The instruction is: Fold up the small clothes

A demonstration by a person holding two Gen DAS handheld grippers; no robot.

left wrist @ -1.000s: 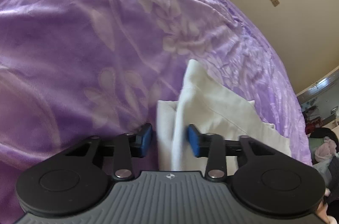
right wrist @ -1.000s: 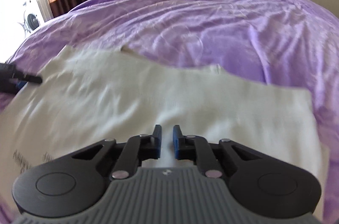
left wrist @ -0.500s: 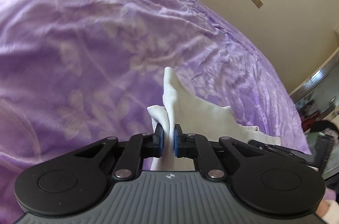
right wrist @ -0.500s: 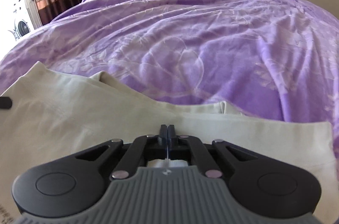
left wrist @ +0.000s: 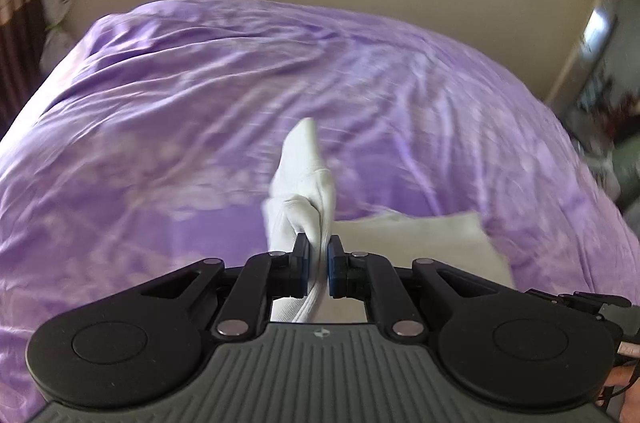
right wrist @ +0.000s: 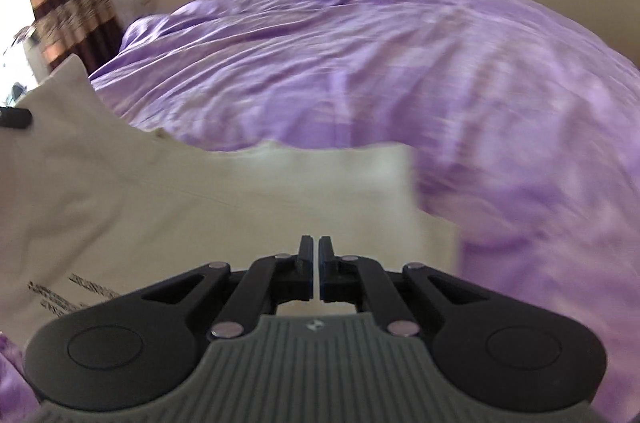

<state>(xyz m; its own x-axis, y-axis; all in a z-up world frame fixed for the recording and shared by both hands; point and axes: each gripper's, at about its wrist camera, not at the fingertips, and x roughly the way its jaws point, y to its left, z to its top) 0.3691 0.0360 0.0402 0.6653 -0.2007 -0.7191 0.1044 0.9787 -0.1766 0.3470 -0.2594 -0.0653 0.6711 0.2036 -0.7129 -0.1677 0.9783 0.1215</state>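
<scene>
Between the left gripper pads, bunched white garment clamped, right gripper closed on its edge

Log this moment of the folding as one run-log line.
step: lifting garment edge | left gripper: shut on cream garment | right gripper: shut on same garment | surface: purple bedspread
</scene>
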